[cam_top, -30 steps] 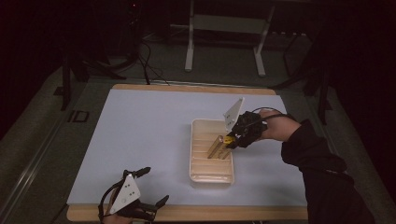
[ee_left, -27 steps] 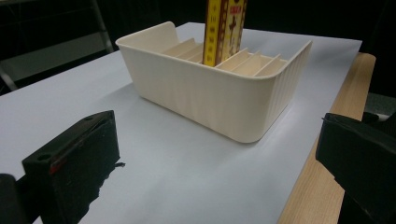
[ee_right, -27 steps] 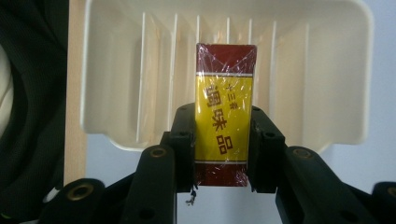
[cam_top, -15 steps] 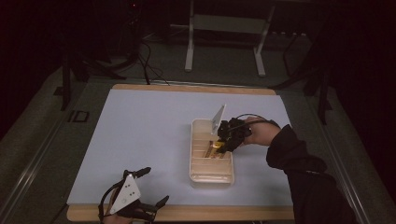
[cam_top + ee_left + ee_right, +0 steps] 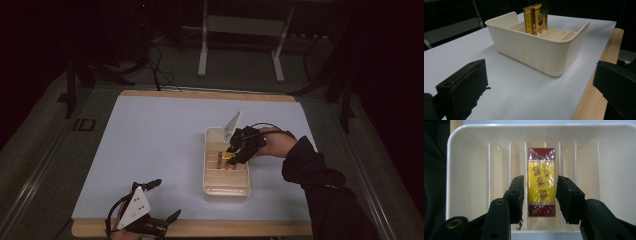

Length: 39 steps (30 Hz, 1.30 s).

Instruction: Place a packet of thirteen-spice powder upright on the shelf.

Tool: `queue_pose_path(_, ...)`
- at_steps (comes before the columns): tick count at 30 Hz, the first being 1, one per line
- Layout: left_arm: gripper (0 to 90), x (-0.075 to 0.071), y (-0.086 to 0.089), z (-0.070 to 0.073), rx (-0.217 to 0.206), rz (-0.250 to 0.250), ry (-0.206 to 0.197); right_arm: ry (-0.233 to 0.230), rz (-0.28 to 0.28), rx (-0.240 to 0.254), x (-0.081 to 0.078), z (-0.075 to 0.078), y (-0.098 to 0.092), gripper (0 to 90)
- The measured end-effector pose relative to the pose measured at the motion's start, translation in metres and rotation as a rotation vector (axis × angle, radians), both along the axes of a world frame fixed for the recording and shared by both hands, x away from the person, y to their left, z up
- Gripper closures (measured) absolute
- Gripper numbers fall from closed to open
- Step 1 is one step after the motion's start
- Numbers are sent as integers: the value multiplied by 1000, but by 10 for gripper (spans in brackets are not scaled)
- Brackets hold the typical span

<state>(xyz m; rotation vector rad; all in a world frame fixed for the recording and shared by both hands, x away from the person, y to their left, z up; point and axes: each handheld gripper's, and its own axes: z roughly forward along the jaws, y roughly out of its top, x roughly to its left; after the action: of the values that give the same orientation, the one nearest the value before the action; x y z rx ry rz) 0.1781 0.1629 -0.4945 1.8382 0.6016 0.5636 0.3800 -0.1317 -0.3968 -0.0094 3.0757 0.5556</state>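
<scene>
A yellow and dark red box (image 5: 227,160) stands on edge in a slot of the cream slotted tray (image 5: 225,189) at the table's middle right. My right gripper (image 5: 235,152) points down into the tray over it. In the right gripper view its jaws have just been opening and my right gripper (image 5: 540,197) straddles the box (image 5: 541,182), with thin gaps between the pads and the box's sides. My left gripper (image 5: 165,200) rests open at the table's front edge, with nothing in it. Between its jaws, the left gripper view looks at the tray (image 5: 536,50) and the box (image 5: 536,18).
The white mat (image 5: 150,145) covers the wooden table (image 5: 210,229), whose bare edge runs along the front. The tray's other slots (image 5: 499,170) hold nothing. A metal stand (image 5: 240,40) and cables lie on the dark floor beyond the table.
My right gripper has come down and leftward into the tray with the box, and its jaws have parted from the box. The left gripper has stayed put.
</scene>
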Motion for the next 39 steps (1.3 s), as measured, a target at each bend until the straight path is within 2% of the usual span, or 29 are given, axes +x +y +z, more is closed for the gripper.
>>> queue_pose_path(5,0,0,0,0,-1,0,1,-15,-33,33,-1,9,-10,435)
queue_pose_path(9,0,0,0,0,-2,1,1,-31,-88,71,-2,17,-21,322)
queue_pose_path(15,0,-1,0,0,0,0,-1,-44,-153,109,-5,25,-38,240)
queue_pose_path(16,0,-1,0,0,0,0,-1,-59,-165,120,-6,26,-41,201)
queue_pose_path(19,0,-1,1,0,-1,0,-1,-79,-200,149,-7,27,-50,173)
queue_pose_path(22,0,-1,0,0,-1,-1,-1,-71,-236,180,-7,27,-60,116)
queue_pose_path(25,0,-1,0,0,-2,0,0,-56,-266,200,-6,26,-72,106)
queue_pose_path(30,0,-1,0,0,-4,1,1,-56,-319,232,-8,19,-92,106)
queue_pose_path(35,0,-1,0,0,-1,1,2,-63,-423,281,-11,9,-116,106)
queue_pose_path(37,0,-1,0,0,-1,1,2,-70,-441,289,-11,6,-119,106)
queue_pose_path(39,0,0,-1,0,0,1,3,-80,-507,302,-15,-4,-129,106)
